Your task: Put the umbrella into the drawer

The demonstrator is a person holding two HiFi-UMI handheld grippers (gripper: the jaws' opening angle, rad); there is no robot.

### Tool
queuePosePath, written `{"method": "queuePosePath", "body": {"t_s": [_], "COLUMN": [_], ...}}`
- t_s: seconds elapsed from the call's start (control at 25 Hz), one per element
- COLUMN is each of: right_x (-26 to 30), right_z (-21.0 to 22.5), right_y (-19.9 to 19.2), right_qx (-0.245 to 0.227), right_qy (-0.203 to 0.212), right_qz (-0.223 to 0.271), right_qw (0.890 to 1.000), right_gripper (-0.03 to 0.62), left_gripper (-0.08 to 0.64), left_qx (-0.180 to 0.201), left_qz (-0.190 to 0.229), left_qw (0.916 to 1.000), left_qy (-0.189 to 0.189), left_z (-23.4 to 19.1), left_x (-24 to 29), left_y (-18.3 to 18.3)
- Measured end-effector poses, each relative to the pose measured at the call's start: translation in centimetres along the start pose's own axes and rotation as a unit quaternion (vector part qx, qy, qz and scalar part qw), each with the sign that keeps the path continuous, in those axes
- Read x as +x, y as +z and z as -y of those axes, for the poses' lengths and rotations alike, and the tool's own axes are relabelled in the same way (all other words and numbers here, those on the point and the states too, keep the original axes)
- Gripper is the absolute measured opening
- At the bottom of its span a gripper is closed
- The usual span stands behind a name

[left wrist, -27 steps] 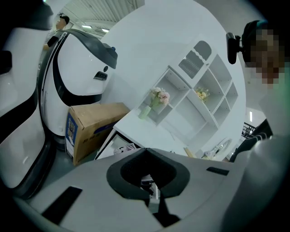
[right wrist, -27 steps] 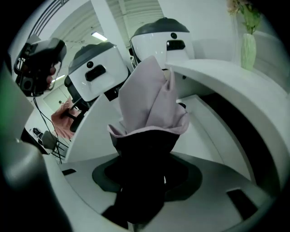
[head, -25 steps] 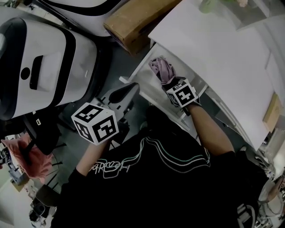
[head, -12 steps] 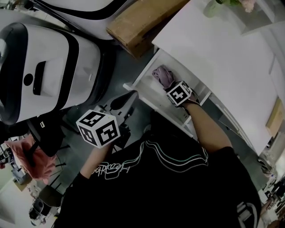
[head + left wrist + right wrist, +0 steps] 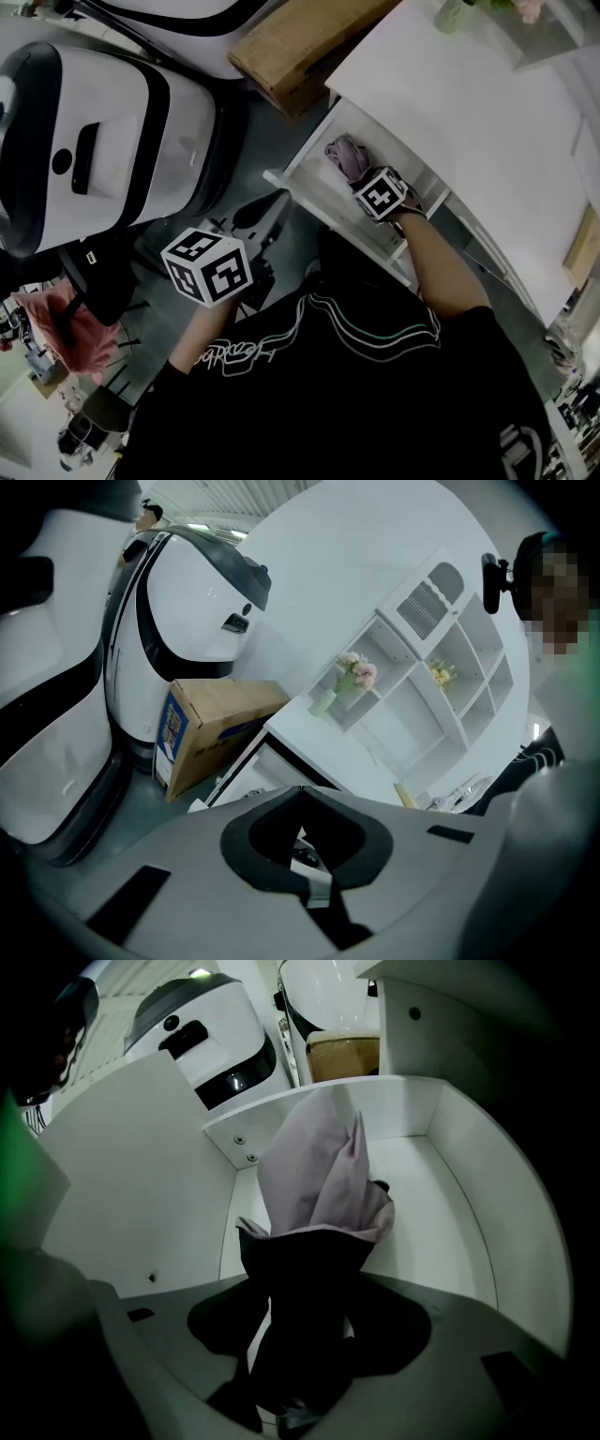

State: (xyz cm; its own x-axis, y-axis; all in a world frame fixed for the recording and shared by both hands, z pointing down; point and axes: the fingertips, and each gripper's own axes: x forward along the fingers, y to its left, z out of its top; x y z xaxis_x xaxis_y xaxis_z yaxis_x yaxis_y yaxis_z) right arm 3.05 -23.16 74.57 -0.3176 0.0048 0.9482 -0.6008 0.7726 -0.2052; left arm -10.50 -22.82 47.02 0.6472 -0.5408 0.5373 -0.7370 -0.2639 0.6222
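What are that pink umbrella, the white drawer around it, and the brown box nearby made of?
Umbrella: soft matt mauve fabric, judging by its loose folds and creases; likely nylon or polyester, though I can't be sure. Drawer: smooth white board, probably laminated wood, with small screw heads showing. Box: plain brown cardboard, dull and flat-sided.

A large rounded white machine with black trim (image 5: 103, 141) stands on the grey floor (image 5: 253, 141); its top bears a black slot and a small round button. A second white-and-black body of the same kind stands behind it in the left gripper view. Just beside them a brown cardboard box (image 5: 300, 42) with a blue printed end lies against the white surface (image 5: 450, 122). Beyond it a white open shelf unit (image 5: 441, 667) holds a pale green vase of pink flowers (image 5: 347, 682). A pink cloth (image 5: 70, 328) lies at the lower left among dark clutter.
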Motion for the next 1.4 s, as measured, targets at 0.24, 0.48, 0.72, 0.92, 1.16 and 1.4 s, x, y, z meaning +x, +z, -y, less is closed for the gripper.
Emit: {"method": "queuePosePath", "body": {"t_s": [0.24, 0.48, 0.72, 0.92, 1.16, 1.4], "right_x": [-1.6, -7.1, -15.2, -23.5, -31.4, -37.4], "right_z": [-0.9, -1.6, -3.8, -7.2, -12.1, -15.6], "right_y": [-0.3, 1.3, 2.9, 2.7, 1.6, 0.4], "right_qx": [0.012, 0.029, 0.068, 0.085, 0.118, 0.122], "right_qy": [0.020, 0.012, 0.007, 0.002, 0.035, 0.027], "right_qz": [0.018, 0.089, 0.206, 0.300, 0.397, 0.470], "right_qw": [1.000, 0.996, 0.976, 0.950, 0.910, 0.874], "right_gripper": [0.249, 0.249, 0.247, 0.244, 0.149, 0.076], "left_gripper": [0.020, 0.020, 0.020, 0.020, 0.020, 0.020], "left_qx": [-0.002, 0.014, 0.040, 0.059, 0.094, 0.119], "left_qz": [-0.012, -0.008, 0.000, 0.008, 0.018, 0.036], "left_qw": [0.9999, 0.9994, 0.9975, 0.9949, 0.9890, 0.9833], "left_qy": [-0.007, -0.031, -0.058, -0.081, -0.113, -0.133], "left_z": [0.3, 2.4, 5.3, 8.2, 12.6, 15.6], "left_x": [0.0, -1.4, -3.2, -5.0, -7.4, -10.1], "left_y": [-1.5, -1.9, -2.6, -3.3, -3.7, -3.8]}}
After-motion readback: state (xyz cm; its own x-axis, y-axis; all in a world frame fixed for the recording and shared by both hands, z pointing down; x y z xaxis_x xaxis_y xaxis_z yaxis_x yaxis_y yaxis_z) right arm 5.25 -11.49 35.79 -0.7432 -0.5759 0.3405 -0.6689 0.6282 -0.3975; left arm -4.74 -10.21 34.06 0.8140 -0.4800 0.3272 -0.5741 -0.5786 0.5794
